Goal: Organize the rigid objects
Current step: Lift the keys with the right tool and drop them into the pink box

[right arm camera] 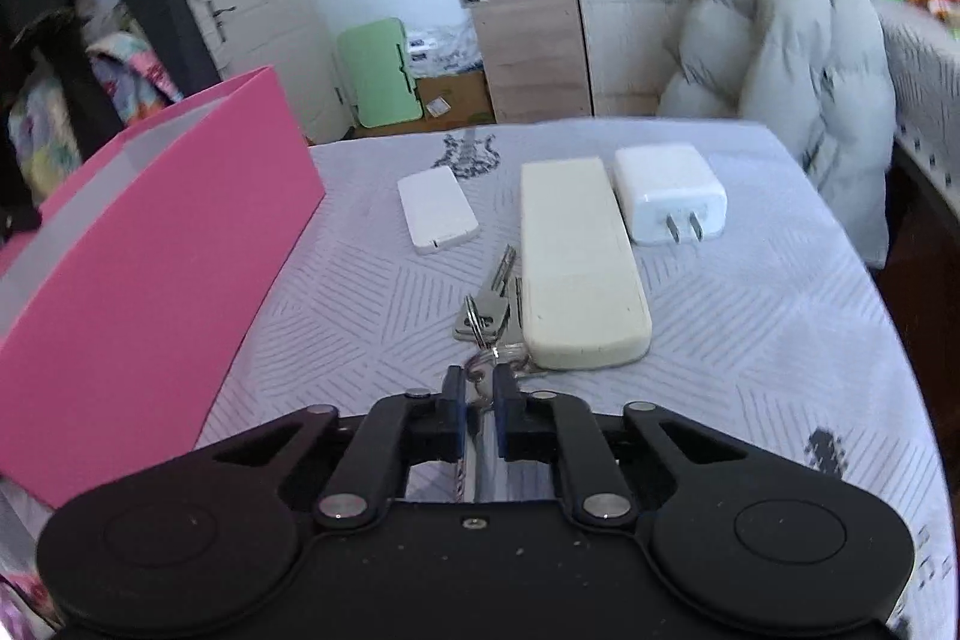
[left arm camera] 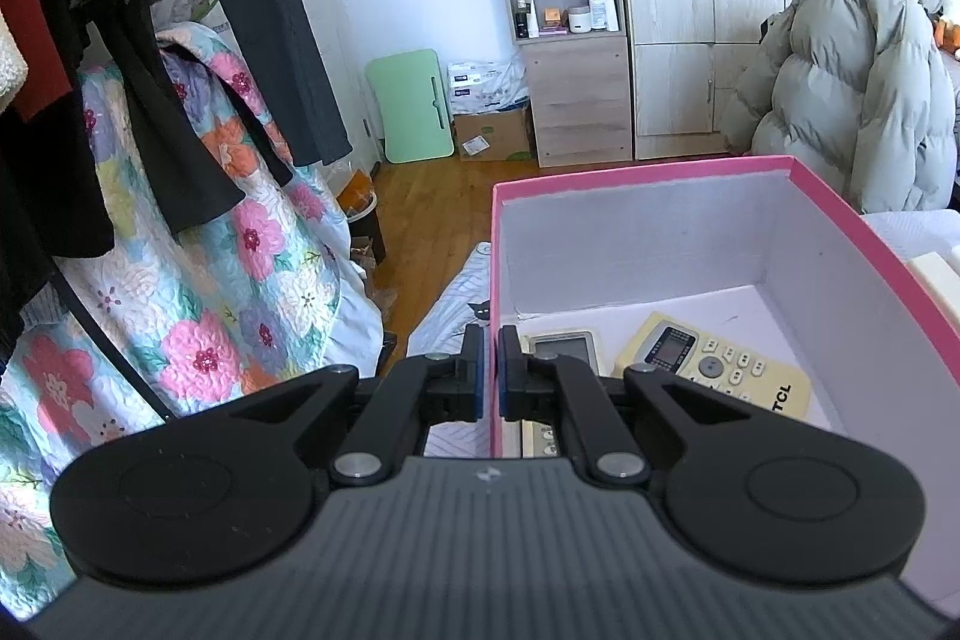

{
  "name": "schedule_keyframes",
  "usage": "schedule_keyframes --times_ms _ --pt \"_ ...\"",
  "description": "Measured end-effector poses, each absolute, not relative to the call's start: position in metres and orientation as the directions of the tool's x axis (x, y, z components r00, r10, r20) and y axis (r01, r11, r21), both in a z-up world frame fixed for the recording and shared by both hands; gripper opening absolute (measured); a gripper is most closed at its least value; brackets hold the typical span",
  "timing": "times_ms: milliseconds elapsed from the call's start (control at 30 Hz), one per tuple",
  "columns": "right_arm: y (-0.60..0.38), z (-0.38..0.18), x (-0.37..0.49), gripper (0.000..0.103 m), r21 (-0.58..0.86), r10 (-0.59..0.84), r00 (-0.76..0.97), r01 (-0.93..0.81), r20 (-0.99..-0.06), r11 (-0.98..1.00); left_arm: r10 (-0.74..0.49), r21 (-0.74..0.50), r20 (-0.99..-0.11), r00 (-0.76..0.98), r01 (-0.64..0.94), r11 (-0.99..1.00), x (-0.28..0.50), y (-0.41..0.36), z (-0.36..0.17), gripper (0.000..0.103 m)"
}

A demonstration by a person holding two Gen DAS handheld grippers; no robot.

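My left tongs (left arm camera: pixel 491 370) pinch the pink box's (left arm camera: pixel 654 172) near-left wall; my right tongs (right arm camera: pixel 479 400) close on the key bunch (right arm camera: pixel 489 319) left of the cream remote (right arm camera: pixel 576 268).

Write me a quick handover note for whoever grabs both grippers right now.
Left gripper: fingers clamped on the near wall of the pink box, steadying it.
Right gripper: fingers closing around the key bunch on the table; grip not confirmed.
Done: two remotes in the box, the yellowed TCL remote and a grey-screen remote.
Left on the table: keys, the cream remote lying face down, the white charger, the small white card-like case.
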State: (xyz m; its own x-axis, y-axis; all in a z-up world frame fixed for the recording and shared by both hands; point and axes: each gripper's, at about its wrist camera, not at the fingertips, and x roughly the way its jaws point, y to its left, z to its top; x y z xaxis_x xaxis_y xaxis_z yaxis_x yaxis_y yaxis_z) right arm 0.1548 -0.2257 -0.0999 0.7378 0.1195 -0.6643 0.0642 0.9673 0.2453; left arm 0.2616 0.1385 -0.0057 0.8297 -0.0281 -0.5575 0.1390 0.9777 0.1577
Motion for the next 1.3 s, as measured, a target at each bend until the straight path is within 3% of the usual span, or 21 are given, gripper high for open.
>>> schedule_keyframes --times_ms 100,233,367,433,467,500,533,900,1300 --pt "-0.227 -0.104 0.158 0.018 0.273 0.129 0.737 0.078 -0.663 0.959 -0.041 0.137 -0.553 0.832 0.139 0.981 0.260 0.141 -0.006 0.004" --pt "-0.222 -0.106 0.159 0.038 0.288 0.114 0.746 0.108 -0.657 0.952 -0.045 0.130 -0.552 0.832 0.140 0.982 0.261 0.143 -0.006 0.004" --pt "-0.213 -0.106 0.161 0.041 0.257 0.079 0.755 0.122 -0.652 0.959 -0.042 0.136 -0.555 0.831 0.140 0.981 0.262 0.142 -0.007 0.004" --pt "-0.209 -0.107 0.162 0.036 0.241 0.058 0.763 0.130 -0.643 0.962 -0.041 0.136 -0.553 0.832 0.139 0.981 0.262 0.141 -0.007 0.004" --pt "-0.208 -0.107 0.163 0.029 0.228 0.043 0.766 0.137 -0.642 0.964 -0.040 0.139 -0.554 0.832 0.139 0.981 0.262 0.141 -0.007 0.004" --pt "-0.207 -0.107 0.162 0.012 0.203 0.014 0.767 0.152 -0.642 0.967 -0.041 0.138 -0.554 0.831 0.140 0.980 0.262 0.142 -0.007 0.004" --pt "-0.207 -0.107 0.161 0.010 0.184 -0.005 0.771 0.158 -0.637 0.970 -0.042 0.135 -0.555 0.831 0.140 0.981 0.262 0.142 -0.007 0.004" --pt "-0.214 -0.079 0.130 0.006 0.271 0.082 0.834 0.082 -0.546 0.959 -0.047 0.128 -0.554 0.831 0.141 0.982 0.262 0.142 -0.007 0.004" --pt "-0.179 0.003 0.130 0.006 0.258 0.226 0.897 -0.131 -0.381 0.957 -0.045 0.129 -0.548 0.835 0.137 0.982 0.261 0.142 -0.008 0.004"
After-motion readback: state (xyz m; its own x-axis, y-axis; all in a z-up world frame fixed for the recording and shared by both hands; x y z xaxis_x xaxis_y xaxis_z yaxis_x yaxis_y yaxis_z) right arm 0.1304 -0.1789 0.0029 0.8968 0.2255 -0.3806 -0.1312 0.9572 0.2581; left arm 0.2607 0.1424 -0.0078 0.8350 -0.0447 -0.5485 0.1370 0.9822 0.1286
